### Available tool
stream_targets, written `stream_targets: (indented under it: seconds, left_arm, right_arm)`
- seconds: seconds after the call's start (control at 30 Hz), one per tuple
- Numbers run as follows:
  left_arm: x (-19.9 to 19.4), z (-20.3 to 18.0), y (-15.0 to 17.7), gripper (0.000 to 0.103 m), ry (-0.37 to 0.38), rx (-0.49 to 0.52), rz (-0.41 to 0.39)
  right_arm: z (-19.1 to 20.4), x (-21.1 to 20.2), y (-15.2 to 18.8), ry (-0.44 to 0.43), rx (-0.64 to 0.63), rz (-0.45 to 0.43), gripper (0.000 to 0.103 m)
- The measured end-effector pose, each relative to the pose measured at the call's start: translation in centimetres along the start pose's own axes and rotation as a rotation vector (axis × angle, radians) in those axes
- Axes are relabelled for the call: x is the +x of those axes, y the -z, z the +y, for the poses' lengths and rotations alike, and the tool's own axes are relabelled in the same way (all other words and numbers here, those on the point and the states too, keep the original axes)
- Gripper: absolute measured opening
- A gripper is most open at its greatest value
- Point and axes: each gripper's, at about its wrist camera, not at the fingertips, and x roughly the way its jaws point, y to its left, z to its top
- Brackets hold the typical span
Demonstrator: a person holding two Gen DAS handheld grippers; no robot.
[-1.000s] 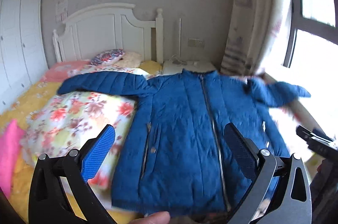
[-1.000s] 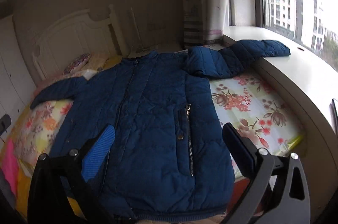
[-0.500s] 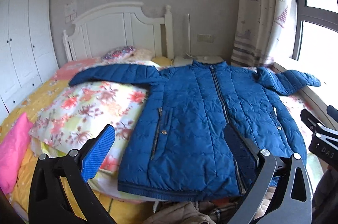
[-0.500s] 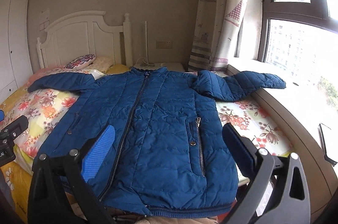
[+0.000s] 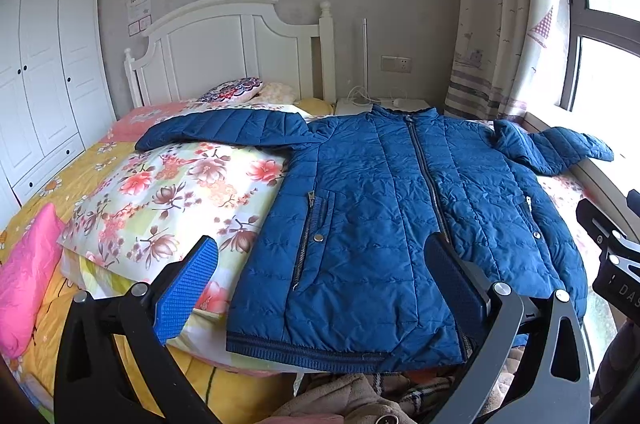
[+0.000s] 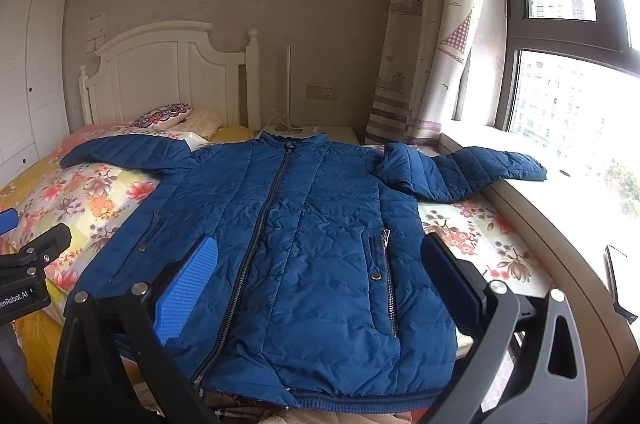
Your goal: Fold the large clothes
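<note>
One blue jacket lies zipped on the bed – both tools, left tool w/ "enRobot.AI" label, right tool, spread apart, empty.

Few words could be read. In the left wrist view, white capitals "DAS" stood on the black body of the right gripper at the right edge of the picture, the rest cut off. In the right wrist view, white letters "enRobot.AI" stood on the black body of the left gripper at the left edge, the start cut off. A paper notice hung on the wall above the headboard; its print was too small to read.
</note>
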Motion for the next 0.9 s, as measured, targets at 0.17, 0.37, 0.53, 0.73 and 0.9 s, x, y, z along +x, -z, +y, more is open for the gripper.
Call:
stream_targets:
  seconds: [0.17, 0.37, 0.53, 0.73, 0.9]
  left_arm:
    - [0.0, -0.09, 0.02, 0.099, -0.001, 0.003, -0.001]
    - [0.01, -0.03, 0.03, 0.099, -0.002, 0.002, -0.001]
    - [-0.08, 0.06, 0.03, 0.099, -0.017, 0.0, -0.008]
    - [-0.12, -0.12, 0.05, 0.099, -0.021, 0.007, -0.008]
    - [-0.06, -0.2, 0.09, 0.099, -0.021, 0.007, -0.009]
  right_arm:
    - [-0.06, 0.03, 0.03, -0.002, 0.001, 0.001, 0.101]
    - [0.07, 0.09, 0.09, -0.004, -0.001, 0.001, 0.101]
    - [0.3, 0.22, 0.22, -0.01, -0.006, 0.004, 0.101]
    - [0.42, 0.27, 0.23, -0.011, -0.007, 0.005, 0.101]
    - [0.44, 0.4, 0.3, 0.003, -0.008, 0.007, 0.101]
